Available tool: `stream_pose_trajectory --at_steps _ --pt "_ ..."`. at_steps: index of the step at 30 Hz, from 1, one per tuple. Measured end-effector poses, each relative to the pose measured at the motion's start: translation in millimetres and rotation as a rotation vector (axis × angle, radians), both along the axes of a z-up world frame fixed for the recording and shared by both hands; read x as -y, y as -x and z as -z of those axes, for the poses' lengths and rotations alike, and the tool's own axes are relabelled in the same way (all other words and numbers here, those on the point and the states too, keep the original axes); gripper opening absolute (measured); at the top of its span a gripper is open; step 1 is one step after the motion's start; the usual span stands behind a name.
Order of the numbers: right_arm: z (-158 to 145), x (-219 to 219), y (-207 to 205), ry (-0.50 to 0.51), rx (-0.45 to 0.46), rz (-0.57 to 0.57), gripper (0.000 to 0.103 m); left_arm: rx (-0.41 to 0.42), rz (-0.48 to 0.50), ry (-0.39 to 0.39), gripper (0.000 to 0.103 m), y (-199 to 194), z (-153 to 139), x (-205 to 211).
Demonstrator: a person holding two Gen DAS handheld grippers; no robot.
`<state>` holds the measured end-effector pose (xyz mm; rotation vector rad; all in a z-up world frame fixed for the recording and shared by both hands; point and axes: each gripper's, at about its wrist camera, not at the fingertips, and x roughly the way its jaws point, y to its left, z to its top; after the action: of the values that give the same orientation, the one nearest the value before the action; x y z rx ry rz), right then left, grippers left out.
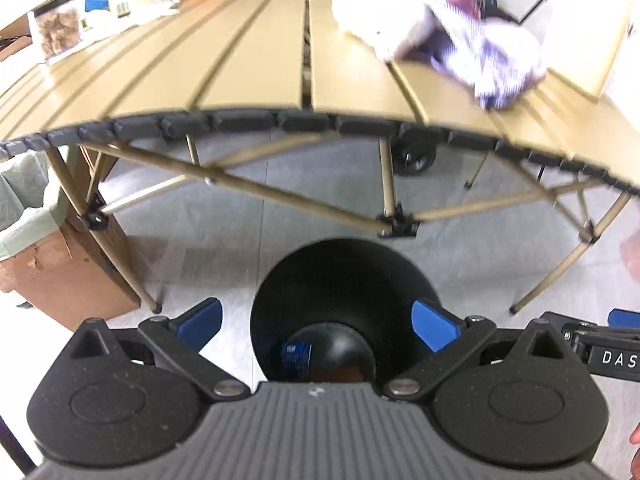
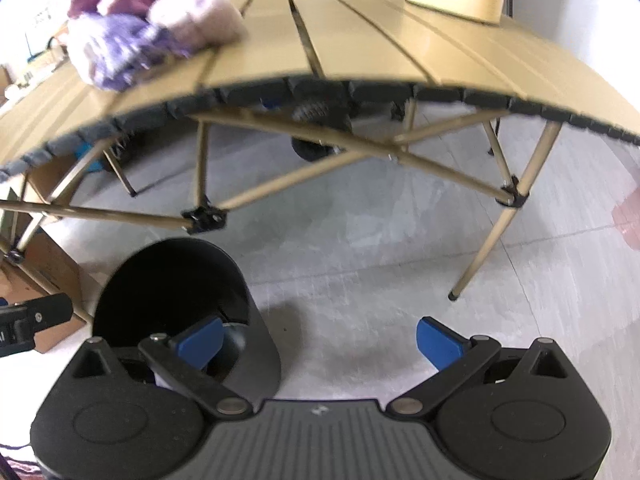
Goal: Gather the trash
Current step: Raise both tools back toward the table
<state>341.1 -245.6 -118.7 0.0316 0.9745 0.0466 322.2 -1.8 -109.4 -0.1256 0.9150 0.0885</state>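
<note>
a black trash bin (image 1: 340,304) stands on the pale floor (image 1: 480,248) in front of the slatted worktop (image 1: 240,64), its open mouth tilted toward the cameras, with a dark rounded object and something with a blue label (image 1: 296,354) lying at its bottom; what these are cannot be told. the left gripper (image 1: 320,322) hangs directly over the bin's mouth, its blue pads spread wide on either side of the rim and holding nothing, so the bin lies straight ahead of and below it. the right gripper (image 2: 320,338), likewise spread and empty, sits to the bin's right, with the bin (image 2: 176,300) showing beyond its left finger, which puts the left hand nearer the container. on the worktop, up and away from both grippers, rests a blurred heap of purple, pink and white fabric (image 1: 452,32), toward the right side in the left wrist view and toward the left in the right wrist view (image 2: 136,28), so it lies between the two arms but well apart from either. no loose trash can be made out on the tabletop. a cardboard box lined with a pale green bag (image 1: 36,224) stands by the table's leg at the left. any next pick would likely call for lifting a gripper from floor level up to the tabletop.
</note>
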Motion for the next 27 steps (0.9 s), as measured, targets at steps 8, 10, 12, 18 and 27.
stream_pose_trajectory --at_steps 8,10,12,18,27 --pt "-38.3 -5.7 13.6 -0.055 0.113 -0.047 0.103 0.168 -0.024 0.007 0.103 22.7 -35.9 -12.8" --pt "-46.1 -7.8 15.7 -0.069 0.139 -0.061 0.103 0.215 -0.038 -0.004 0.103 28.0 -44.6 -16.2" --pt "-54.0 -8.5 16.9 -0.087 0.168 -0.072 0.103 0.249 -0.047 -0.011 0.103 32.1 -52.7 -19.2" --pt "-82.6 -9.0 19.6 -0.149 0.277 -0.091 0.103 0.321 -0.048 -0.032 0.103 36.4 -74.4 -19.0" --pt "-111.0 -10.1 8.9 -0.245 0.394 -0.094 0.103 0.402 -0.031 -0.061 0.103 30.6 -100.5 -13.4"
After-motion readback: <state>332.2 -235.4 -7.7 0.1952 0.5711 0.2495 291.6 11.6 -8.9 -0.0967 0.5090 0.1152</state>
